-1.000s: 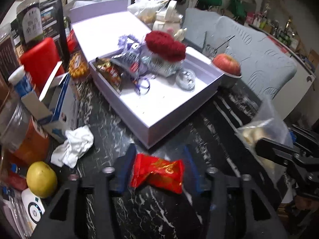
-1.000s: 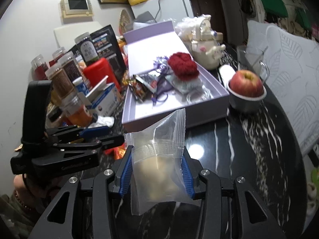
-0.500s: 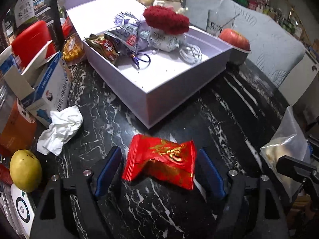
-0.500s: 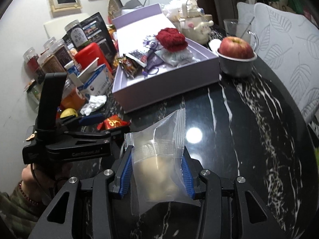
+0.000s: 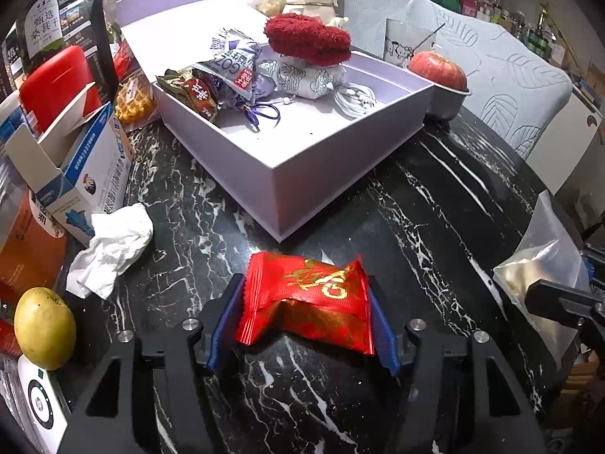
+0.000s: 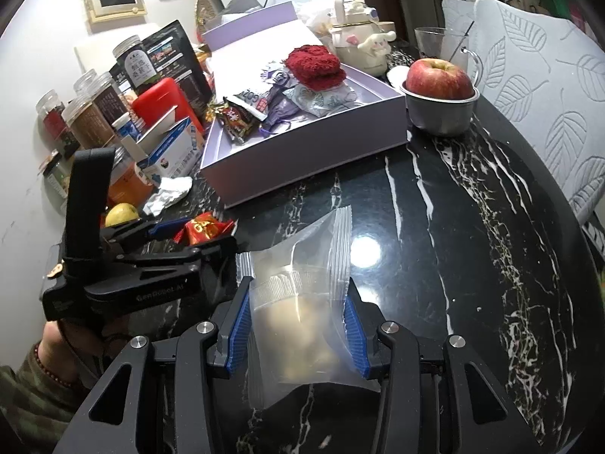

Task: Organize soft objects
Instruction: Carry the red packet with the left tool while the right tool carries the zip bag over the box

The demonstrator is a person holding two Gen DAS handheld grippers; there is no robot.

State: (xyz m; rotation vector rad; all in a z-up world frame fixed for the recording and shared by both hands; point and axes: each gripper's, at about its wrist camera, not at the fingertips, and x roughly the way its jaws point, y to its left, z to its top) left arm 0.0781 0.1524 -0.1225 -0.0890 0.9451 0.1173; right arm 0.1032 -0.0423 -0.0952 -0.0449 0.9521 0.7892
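Left gripper: jaws just closing, pads pinching red packet on black marble table.
Right gripper: clamped on clear bag.

Red, gold-printed candy wrapper

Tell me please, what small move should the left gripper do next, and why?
Probably lift the red packet toward the lilac box. The left gripper has just been closing its jaws, which now touch the packet's two ends, and the packet appears to lie on the table.
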